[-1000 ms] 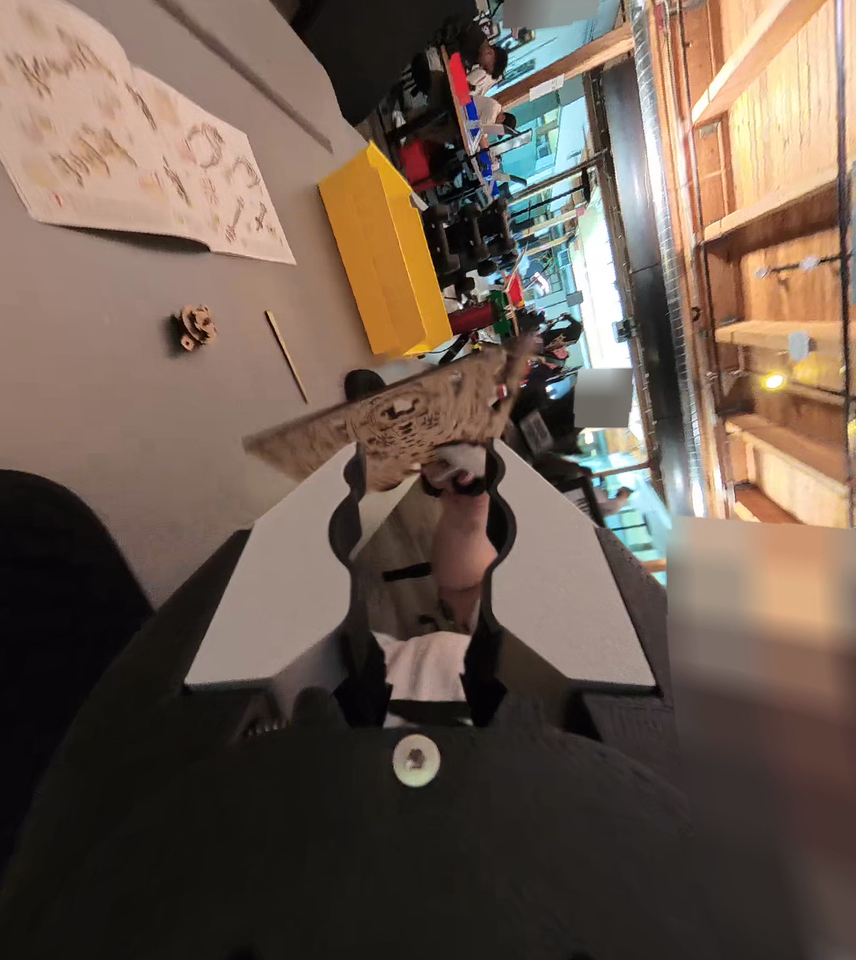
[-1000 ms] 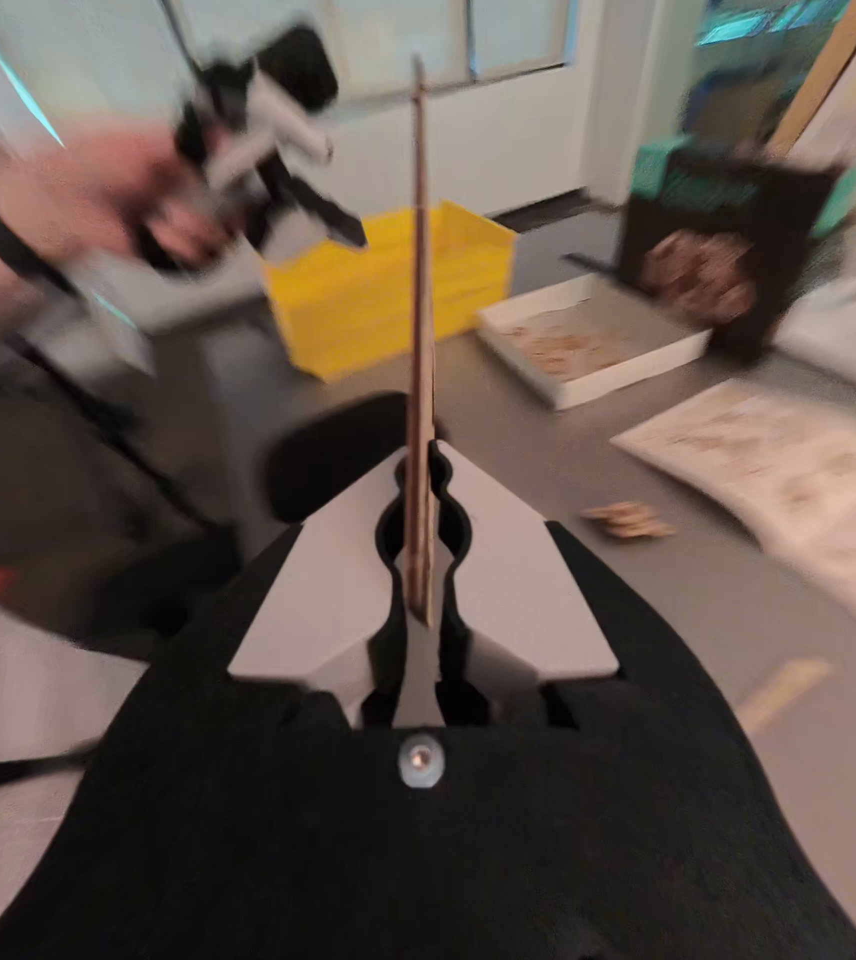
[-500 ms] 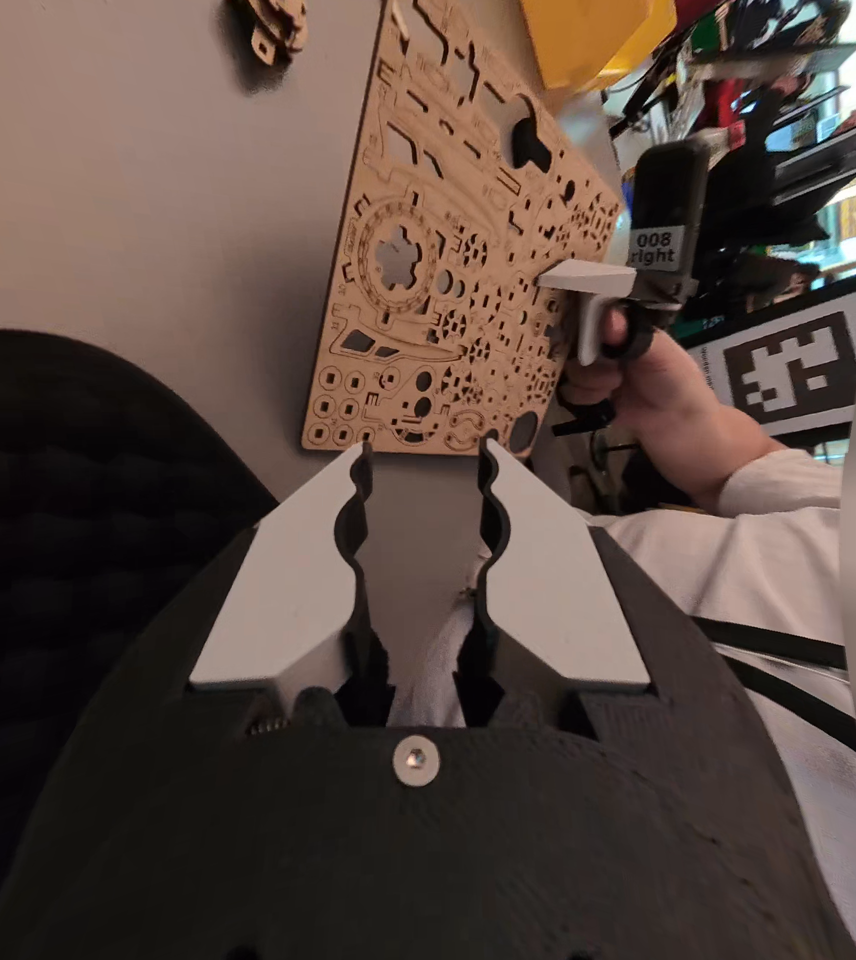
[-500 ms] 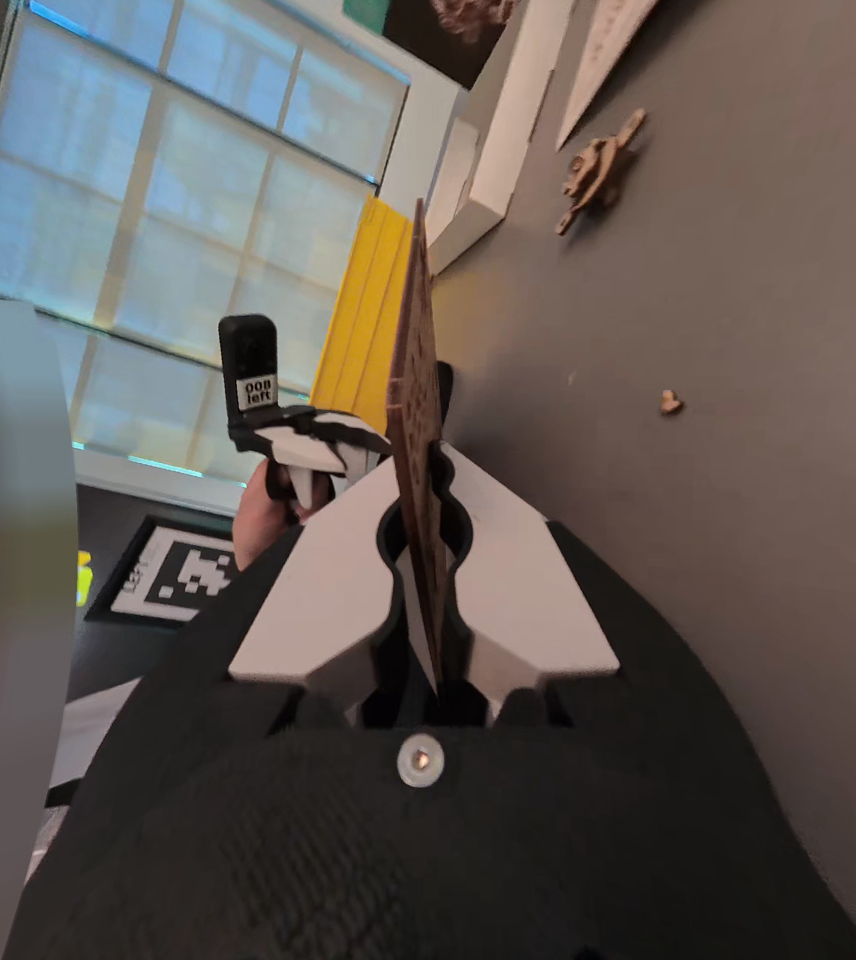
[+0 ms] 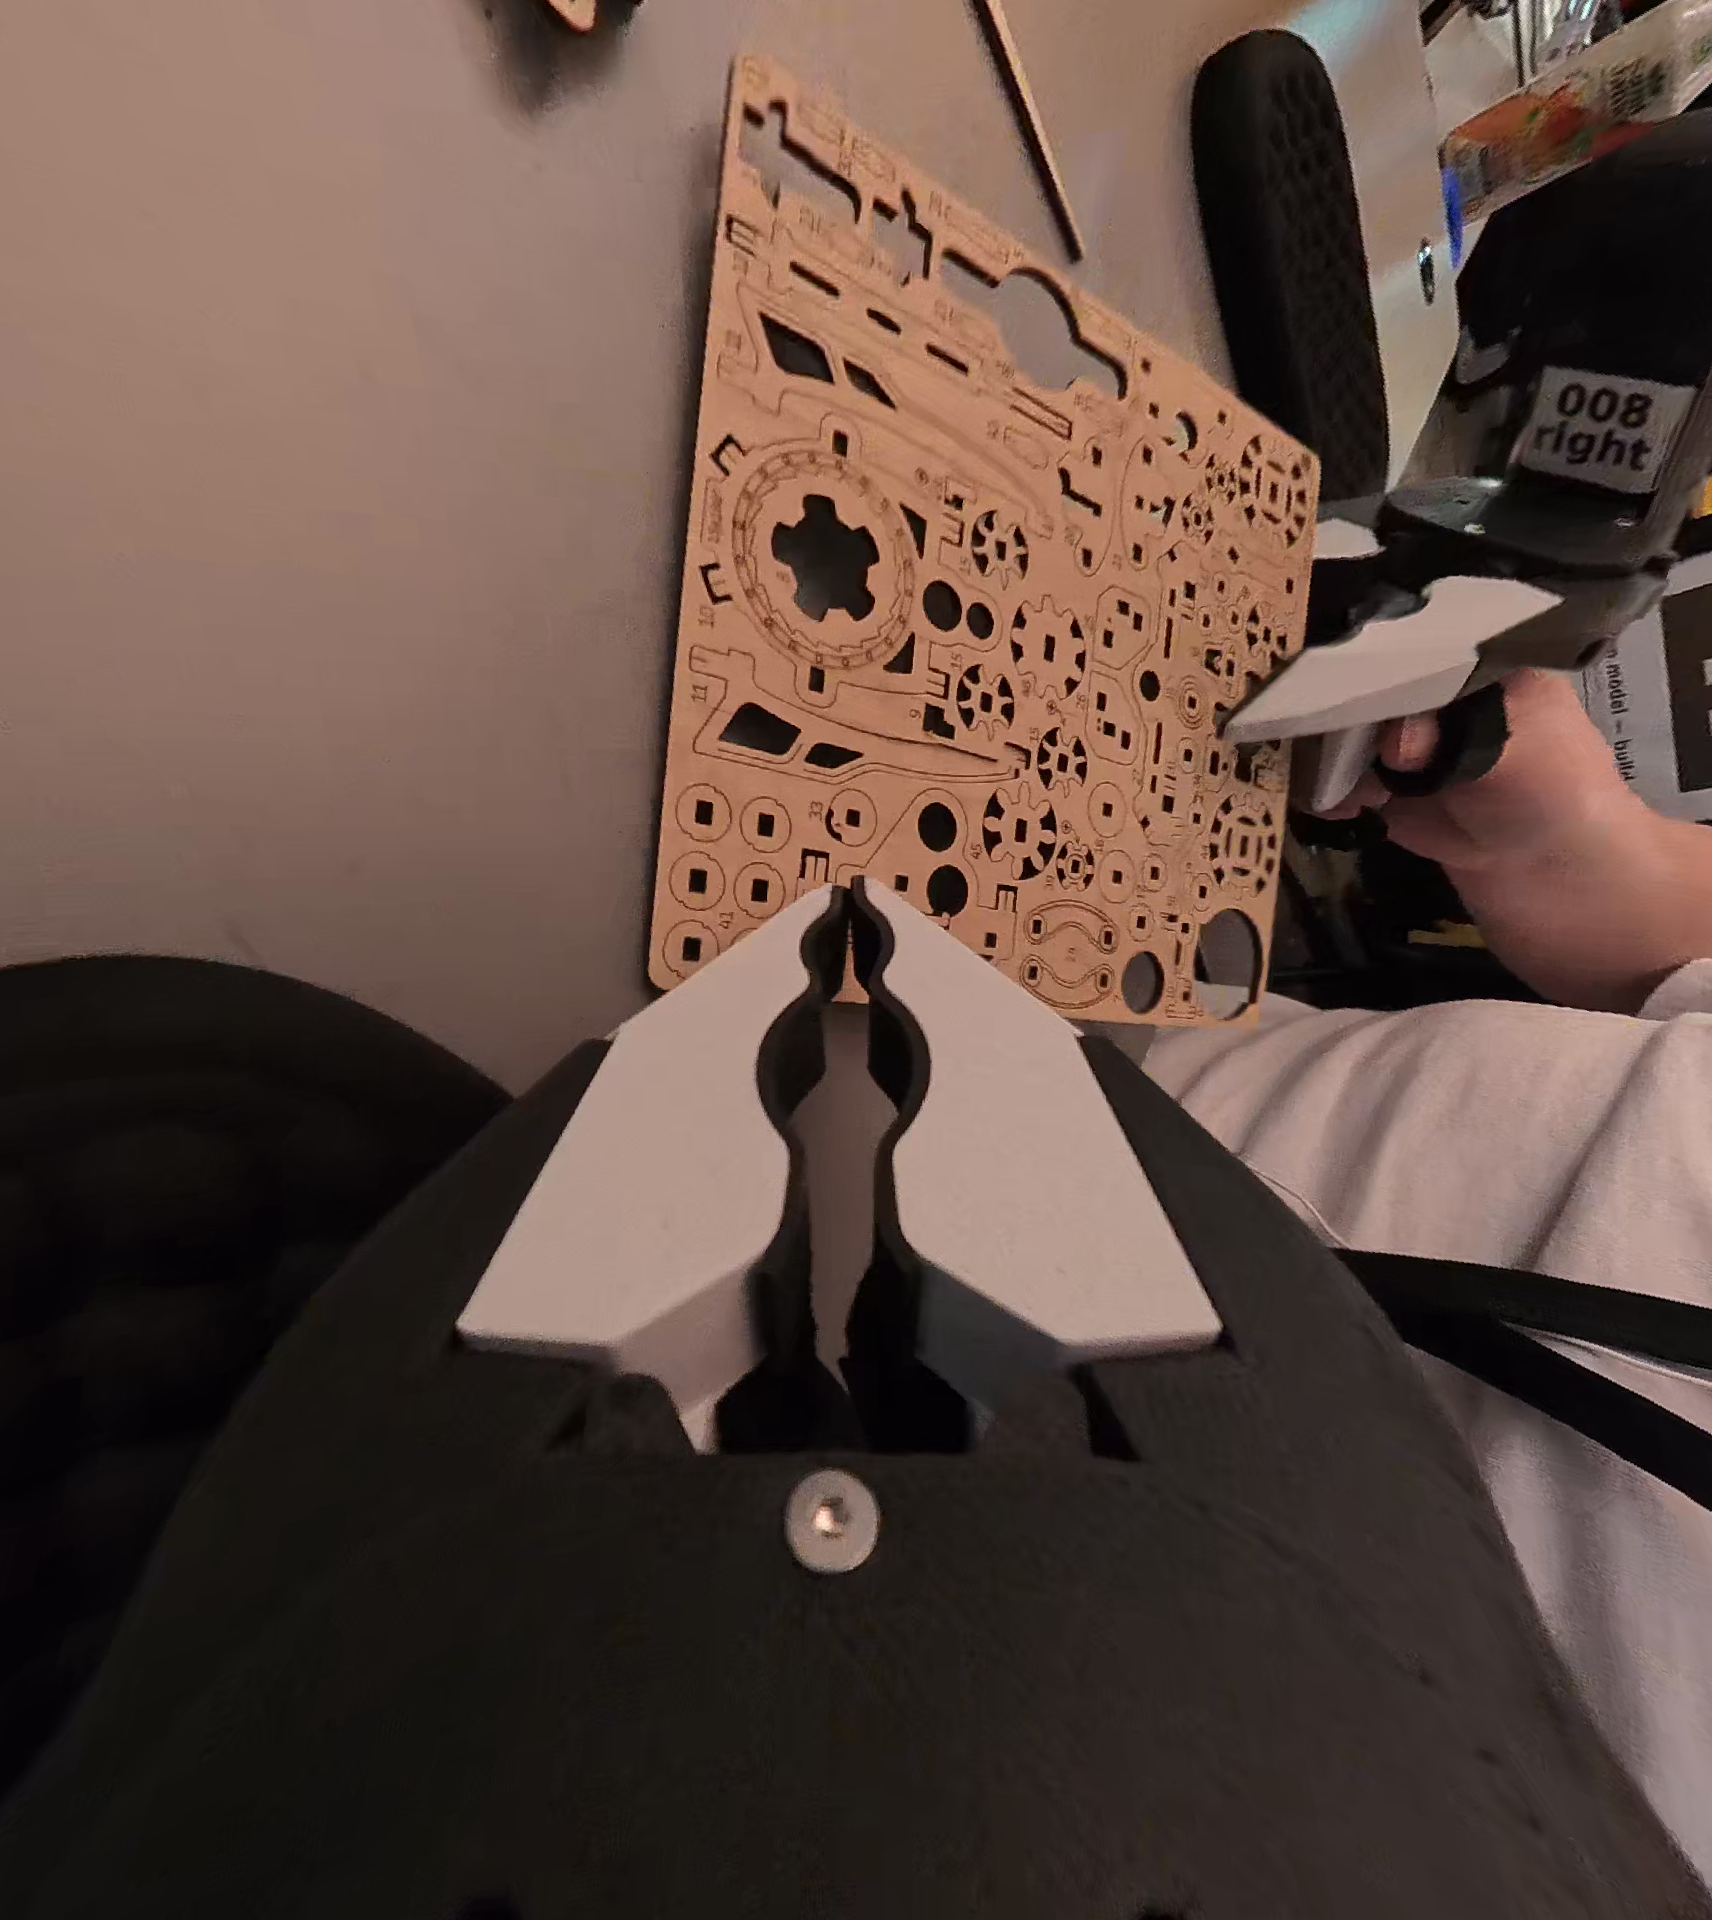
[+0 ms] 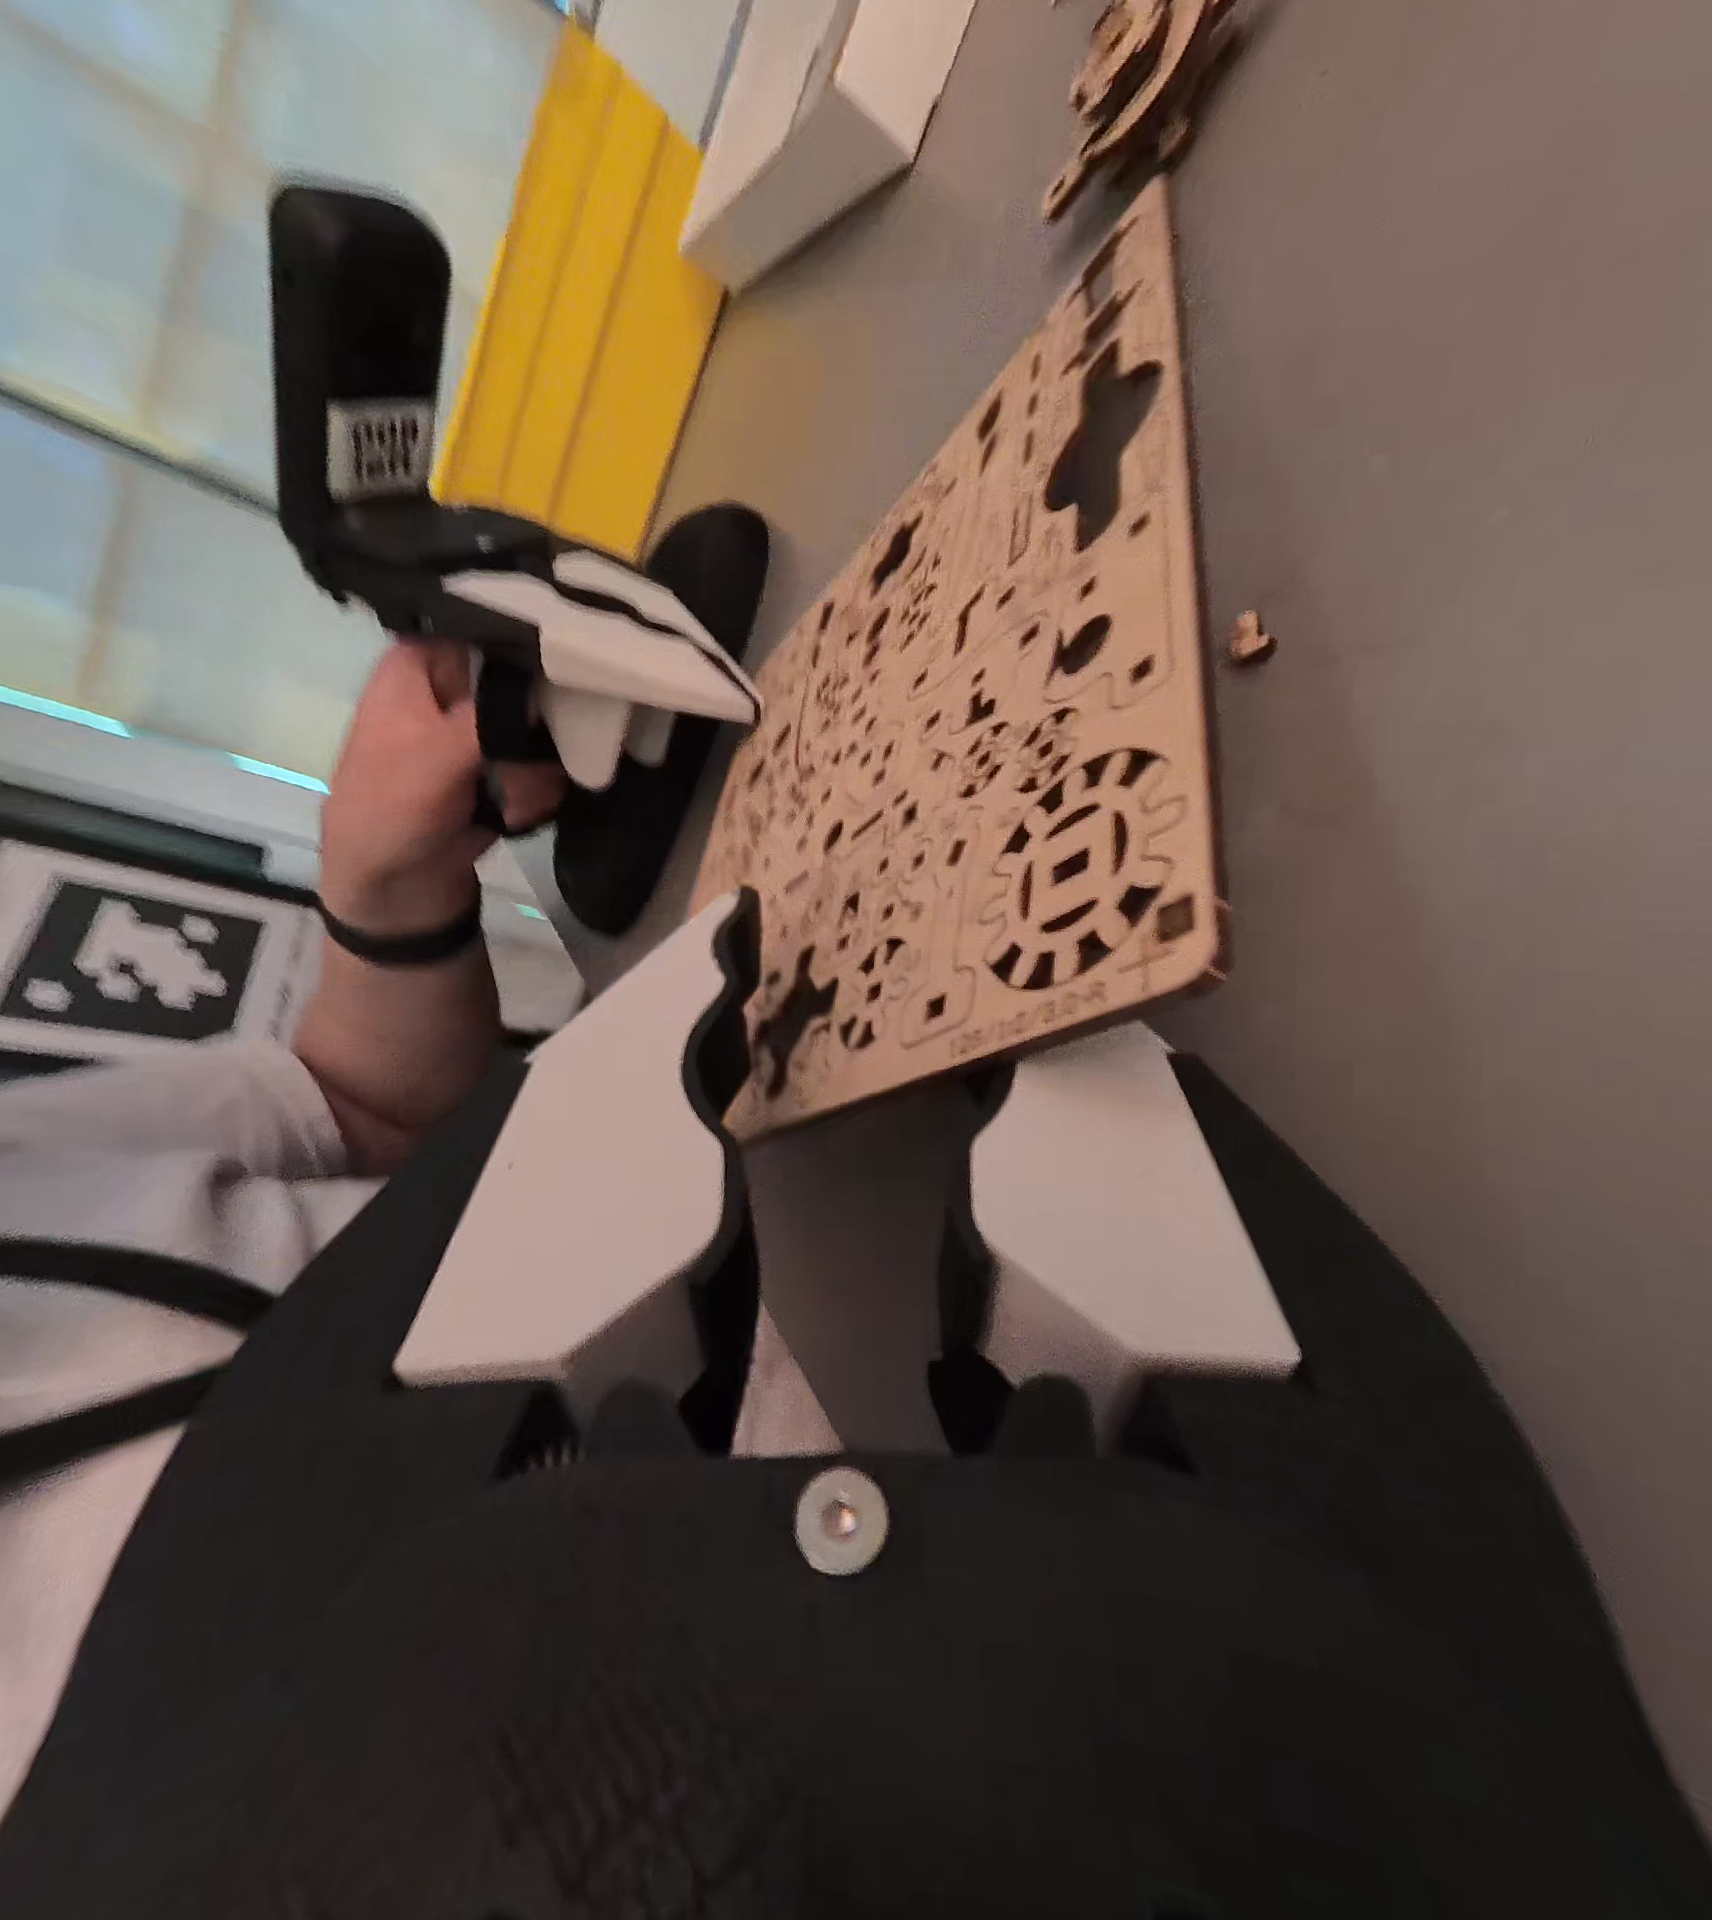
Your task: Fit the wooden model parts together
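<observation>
Left wrist view: closed fingers [image 5: 849, 891] meet the wooden sheet [image 5: 977, 582]'s edge; right fingers [image 6: 945, 997] spread around it.

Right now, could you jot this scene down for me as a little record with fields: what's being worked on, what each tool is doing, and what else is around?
Surface: grey table
Main item: wooden sheet of cut-out model parts, several slots empty
Left gripper: jaws shut, tips at the sheet's near edge
Right gripper: jaws open, a sheet corner between them
Loose pieces: thin wooden stick, small assembled wooden piece
Background: yellow bin, white box
</observation>
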`<state>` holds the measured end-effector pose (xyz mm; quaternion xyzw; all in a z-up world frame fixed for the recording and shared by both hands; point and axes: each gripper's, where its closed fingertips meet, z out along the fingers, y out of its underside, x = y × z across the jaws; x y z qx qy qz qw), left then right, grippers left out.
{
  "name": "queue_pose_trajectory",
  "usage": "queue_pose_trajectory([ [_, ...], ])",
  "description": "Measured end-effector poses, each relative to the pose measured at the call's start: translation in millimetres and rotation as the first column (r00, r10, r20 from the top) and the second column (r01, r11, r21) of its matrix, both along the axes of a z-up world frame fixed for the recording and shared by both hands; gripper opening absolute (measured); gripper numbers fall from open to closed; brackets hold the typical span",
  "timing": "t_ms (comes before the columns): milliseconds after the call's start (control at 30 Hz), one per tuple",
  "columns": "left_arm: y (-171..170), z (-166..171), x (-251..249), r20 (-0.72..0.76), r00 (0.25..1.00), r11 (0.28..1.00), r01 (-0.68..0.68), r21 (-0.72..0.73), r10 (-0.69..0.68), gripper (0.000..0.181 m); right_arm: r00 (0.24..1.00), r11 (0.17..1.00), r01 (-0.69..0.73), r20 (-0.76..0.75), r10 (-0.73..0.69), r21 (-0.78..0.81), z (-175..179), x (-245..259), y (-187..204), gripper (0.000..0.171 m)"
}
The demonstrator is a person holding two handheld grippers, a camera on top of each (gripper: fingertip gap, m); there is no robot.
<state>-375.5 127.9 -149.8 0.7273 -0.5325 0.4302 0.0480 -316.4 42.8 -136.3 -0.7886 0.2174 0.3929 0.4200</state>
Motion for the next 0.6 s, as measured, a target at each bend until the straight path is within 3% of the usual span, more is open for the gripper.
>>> queue_pose_trajectory([
  [100, -1, -2, -1, -0.038, 0.999, 1.0, 0.02, -0.014, -0.02, 0.0, 0.982, 0.989, -0.113, 0.141, 0.125, -0.093, -11, -1, -22, 0.036],
  [233, -5, -4, -4, -0.08, 0.995, 0.998, 0.066, -0.023, -0.068, 0.0, 0.952, 0.973, -0.199, 0.213, 0.219, -0.113, -12, 6, -37, 0.036],
  [600, 0, -1, -4, -0.136, 0.988, 0.996, 0.058, -0.066, -0.066, 0.0, 0.886, 0.88, -0.452, 0.041, 0.462, -0.146, -13, -51, -39, 0.03],
])
